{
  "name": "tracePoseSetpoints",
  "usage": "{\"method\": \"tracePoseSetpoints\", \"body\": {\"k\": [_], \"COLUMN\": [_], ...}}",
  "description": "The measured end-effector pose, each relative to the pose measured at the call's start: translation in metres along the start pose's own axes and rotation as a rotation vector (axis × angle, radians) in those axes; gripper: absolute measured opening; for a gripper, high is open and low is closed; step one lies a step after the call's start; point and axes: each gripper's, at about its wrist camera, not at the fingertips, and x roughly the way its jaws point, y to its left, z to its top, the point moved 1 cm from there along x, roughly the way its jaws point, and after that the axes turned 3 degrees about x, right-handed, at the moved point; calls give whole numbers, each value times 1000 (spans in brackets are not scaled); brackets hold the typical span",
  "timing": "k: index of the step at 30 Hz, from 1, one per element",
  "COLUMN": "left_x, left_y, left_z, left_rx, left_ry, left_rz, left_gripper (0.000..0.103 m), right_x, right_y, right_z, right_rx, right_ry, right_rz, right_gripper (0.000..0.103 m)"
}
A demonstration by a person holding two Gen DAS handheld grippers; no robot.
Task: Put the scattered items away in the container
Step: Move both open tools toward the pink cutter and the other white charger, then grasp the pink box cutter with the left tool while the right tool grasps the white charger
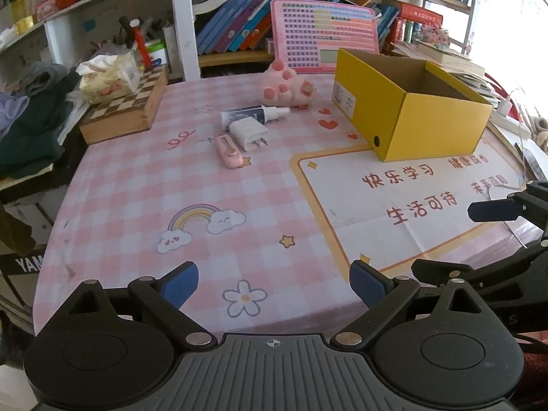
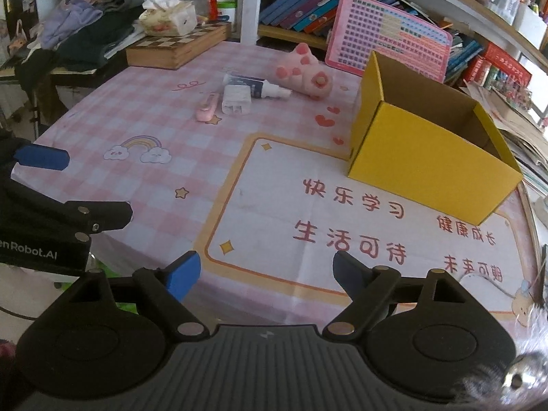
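Observation:
A yellow cardboard box [image 1: 411, 106] [image 2: 424, 157] stands open-topped at the right of the table, nothing visible inside. Left of it lie a pink plush paw [image 1: 287, 89] [image 2: 304, 75], a white spray bottle [image 1: 253, 113] [image 2: 257, 87], a white plug charger [image 1: 246, 133] [image 2: 236, 99] and a small pink device [image 1: 228, 152] [image 2: 207, 107]. My left gripper [image 1: 272, 286] hovers open and empty over the near table edge, far from the items. My right gripper [image 2: 267, 274] is open and empty too, above the printed white panel.
A pink checked tablecloth [image 1: 191, 185] covers the table. A wooden chess box [image 1: 126, 109] with a tissue pack on it sits back left beside piled clothes. A pink chart board [image 1: 325, 34] leans against bookshelves behind. The other gripper's fingers [image 1: 493, 210] show at the right edge.

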Motion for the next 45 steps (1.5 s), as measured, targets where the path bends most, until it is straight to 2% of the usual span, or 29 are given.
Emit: {"method": "tracePoseSetpoints", "body": {"k": [20, 31, 45], "left_x": [35, 59, 91], "left_y": [26, 35, 39], "left_z": [32, 53, 76], "left_rx": [-69, -86, -60], "left_ry": [9, 9, 1], "left_rz": [73, 101, 97], "left_gripper": [97, 97, 97], "right_x": [52, 80, 116], "right_y": [-12, -32, -38], "right_z": [53, 83, 130], "right_rx": [-40, 9, 72], "right_ry": [-7, -17, -28], "right_rz": [55, 65, 101], "right_gripper": [84, 84, 85]}}
